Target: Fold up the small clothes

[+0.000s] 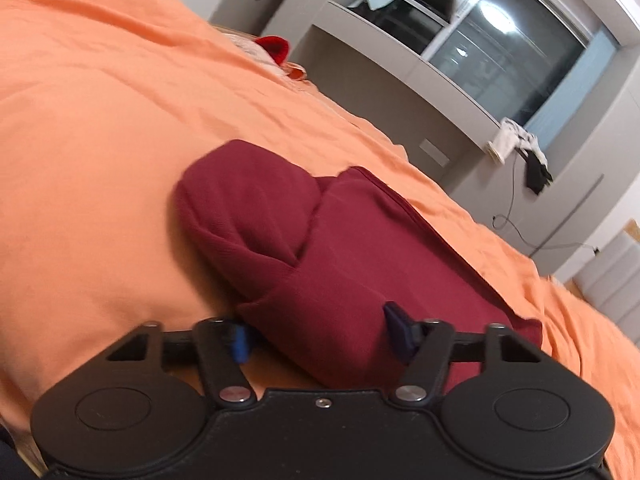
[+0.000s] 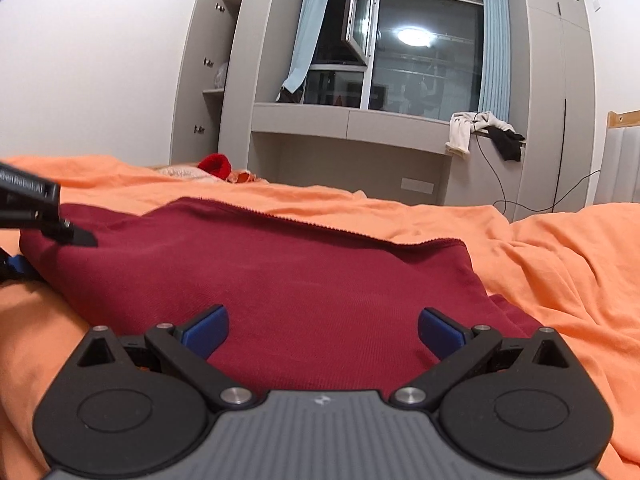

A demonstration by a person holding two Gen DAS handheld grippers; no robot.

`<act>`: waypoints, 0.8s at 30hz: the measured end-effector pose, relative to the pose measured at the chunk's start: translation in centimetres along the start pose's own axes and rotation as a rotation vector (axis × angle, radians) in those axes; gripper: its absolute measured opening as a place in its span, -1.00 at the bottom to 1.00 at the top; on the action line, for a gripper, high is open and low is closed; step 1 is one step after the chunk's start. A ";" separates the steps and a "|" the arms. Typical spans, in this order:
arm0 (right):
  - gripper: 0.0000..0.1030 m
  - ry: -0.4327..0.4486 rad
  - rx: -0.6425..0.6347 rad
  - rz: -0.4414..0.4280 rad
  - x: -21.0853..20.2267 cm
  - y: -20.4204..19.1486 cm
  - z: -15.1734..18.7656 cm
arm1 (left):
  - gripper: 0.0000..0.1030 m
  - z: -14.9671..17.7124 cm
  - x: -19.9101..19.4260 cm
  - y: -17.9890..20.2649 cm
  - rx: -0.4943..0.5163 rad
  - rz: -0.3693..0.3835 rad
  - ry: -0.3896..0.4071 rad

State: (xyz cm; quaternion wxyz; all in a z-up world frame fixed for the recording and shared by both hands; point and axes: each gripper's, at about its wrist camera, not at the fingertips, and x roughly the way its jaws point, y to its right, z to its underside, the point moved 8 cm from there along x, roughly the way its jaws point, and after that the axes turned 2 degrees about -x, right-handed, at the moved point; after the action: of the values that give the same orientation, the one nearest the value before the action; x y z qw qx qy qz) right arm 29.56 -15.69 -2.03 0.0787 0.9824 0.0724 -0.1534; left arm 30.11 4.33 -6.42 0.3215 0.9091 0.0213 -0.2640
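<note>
Maroon knit, a small garment (image 1: 352, 264), spread on the orange bed (image 1: 100, 152), partly folded already: one rounded flap laid back over the main panel, ahead and to the left of the left gripper (image 1: 320, 332). Lying flat so that edges can be lifted and carried across without dragging the rest.

Left fingers (image 1: 240, 340) apart, straddling the near folded edge of the garment; the right-hand pad lies over the cloth, the left-hand pad at the fold's outer edge, over the sheet. Not pinching as far as can be seen. Cloth between the fingers, so likely set there to take hold of that thick edge for the next fold. Pointed downward at the bed for that reason, judging by the low angle.

Right gripper (image 2: 322, 332) low over the opposite side, fingers (image 2: 208, 330) wide apart, nothing gripped; broad flat panel straight ahead between them, its ribbed hem beyond. Probably parked there to steady or wait while the other side does the work. Left gripper visible far off to the left of these fingers, at the garment's corner.

Further off, beyond both pairs of fingers: red item (image 2: 216, 165) at the bed's far edge, perhaps next in line, kept well clear of the working area. Risk, as a judgement: thick doubled edge may slip from a shallow pinch and undo the flap.
</note>
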 end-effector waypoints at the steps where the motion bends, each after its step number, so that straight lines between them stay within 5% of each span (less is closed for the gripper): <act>1: 1.00 0.014 0.002 0.011 -0.1 0.0 -0.1 | 0.21 -0.1 0.0 -0.1 -0.009 0.002 0.000; 10: 1.00 0.021 -0.097 0.067 0.5 -1.5 0.2 | 0.13 -0.3 0.4 0.5 0.044 -0.032 0.018; 17: 1.00 -0.029 -0.029 0.005 0.4 -0.2 0.3 | -0.54 -1.1 0.6 4.4 0.274 -0.082 0.047; 24: 1.00 0.007 0.016 0.030 -1.9 3.2 -1.4 | -0.61 -3.6 -1.0 12.2 0.493 0.025 0.130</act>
State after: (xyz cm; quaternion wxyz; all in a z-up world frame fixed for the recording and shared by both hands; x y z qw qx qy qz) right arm 28.66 -18.78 0.26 0.0731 0.9845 0.0569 -0.1492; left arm 33.48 -3.05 3.38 0.0914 0.9753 -0.0342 -0.1982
